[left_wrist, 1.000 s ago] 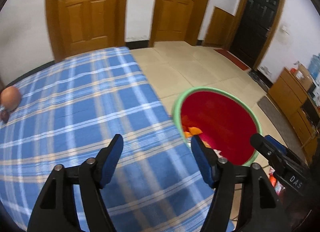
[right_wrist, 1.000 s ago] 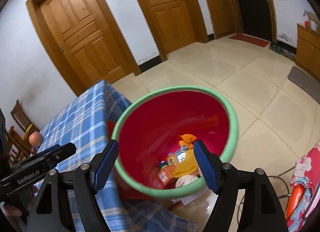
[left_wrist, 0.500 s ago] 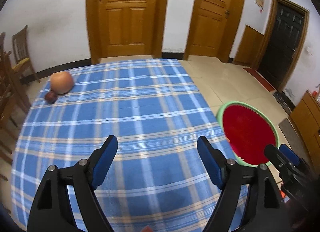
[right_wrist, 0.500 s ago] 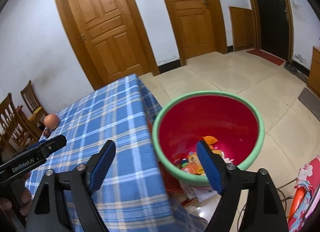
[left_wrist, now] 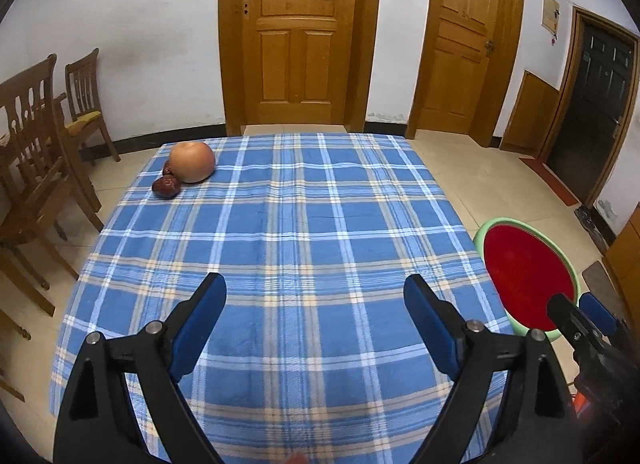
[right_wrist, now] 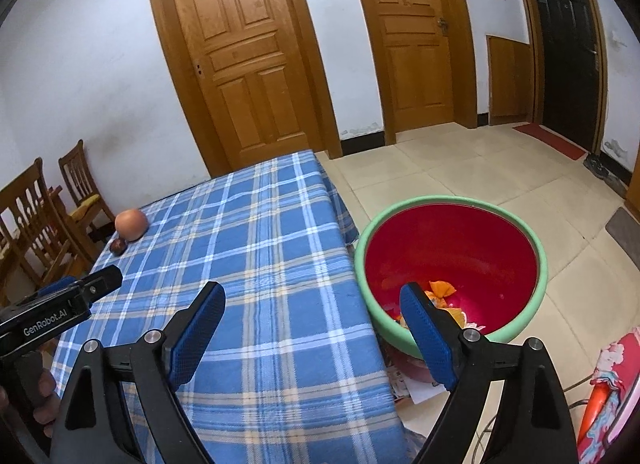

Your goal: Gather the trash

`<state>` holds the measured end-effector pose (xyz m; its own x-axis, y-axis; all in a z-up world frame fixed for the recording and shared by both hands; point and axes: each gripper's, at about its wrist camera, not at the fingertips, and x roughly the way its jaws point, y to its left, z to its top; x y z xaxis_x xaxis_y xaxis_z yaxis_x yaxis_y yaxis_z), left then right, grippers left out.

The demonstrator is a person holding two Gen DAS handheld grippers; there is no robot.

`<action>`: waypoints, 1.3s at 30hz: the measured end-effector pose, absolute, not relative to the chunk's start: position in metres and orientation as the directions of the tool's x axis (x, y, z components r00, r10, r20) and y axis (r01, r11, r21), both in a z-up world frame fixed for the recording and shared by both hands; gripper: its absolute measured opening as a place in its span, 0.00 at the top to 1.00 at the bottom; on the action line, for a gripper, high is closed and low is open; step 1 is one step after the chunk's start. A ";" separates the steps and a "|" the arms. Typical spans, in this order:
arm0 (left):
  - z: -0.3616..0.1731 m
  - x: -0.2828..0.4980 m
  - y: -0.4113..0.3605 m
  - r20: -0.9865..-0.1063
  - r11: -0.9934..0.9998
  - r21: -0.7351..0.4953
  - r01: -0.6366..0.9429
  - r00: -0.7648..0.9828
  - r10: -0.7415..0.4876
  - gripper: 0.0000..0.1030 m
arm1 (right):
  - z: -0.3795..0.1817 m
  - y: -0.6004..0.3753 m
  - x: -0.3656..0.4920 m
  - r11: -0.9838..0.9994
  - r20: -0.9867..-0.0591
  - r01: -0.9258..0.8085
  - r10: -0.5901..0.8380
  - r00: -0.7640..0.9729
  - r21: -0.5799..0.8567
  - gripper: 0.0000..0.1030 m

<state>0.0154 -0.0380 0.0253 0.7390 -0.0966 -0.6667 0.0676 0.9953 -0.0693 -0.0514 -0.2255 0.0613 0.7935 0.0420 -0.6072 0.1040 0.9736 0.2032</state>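
Above the blue plaid tablecloth (left_wrist: 304, 248), the left gripper (left_wrist: 314, 304) and right gripper (right_wrist: 312, 304) hang with jaws spread, grasping nothing. Beside the table, orange trash (right_wrist: 440, 290) lies in the red basin (right_wrist: 452, 252); an apple (left_wrist: 192, 162) sits at the far corner.

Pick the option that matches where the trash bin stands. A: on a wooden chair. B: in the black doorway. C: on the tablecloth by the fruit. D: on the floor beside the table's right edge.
D: the red bin with a green rim sits on the tiled floor right next to the blue checked table, with wrappers inside.
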 end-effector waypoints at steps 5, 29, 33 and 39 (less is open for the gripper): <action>0.029 0.010 -0.034 -0.656 0.996 -0.070 0.060 0.749 -0.091 0.13 | 0.065 -0.219 -0.055 0.976 -0.598 0.090 0.047 0.800 0.197 0.13; 0.035 0.002 -0.026 -0.639 0.995 -0.092 0.041 0.764 -0.090 0.13 | 0.068 -0.218 -0.057 0.977 -0.591 0.088 0.046 0.805 0.196 0.13; 0.036 0.002 -0.026 -0.638 0.995 -0.094 0.041 0.765 -0.092 0.13 | 0.068 -0.218 -0.057 0.977 -0.591 0.087 0.046 0.805 0.196 0.13; 0.036 0.002 -0.027 -0.637 0.995 -0.092 0.043 0.765 -0.092 0.13 | 0.068 -0.218 -0.058 0.977 -0.591 0.088 0.046 0.806 0.196 0.13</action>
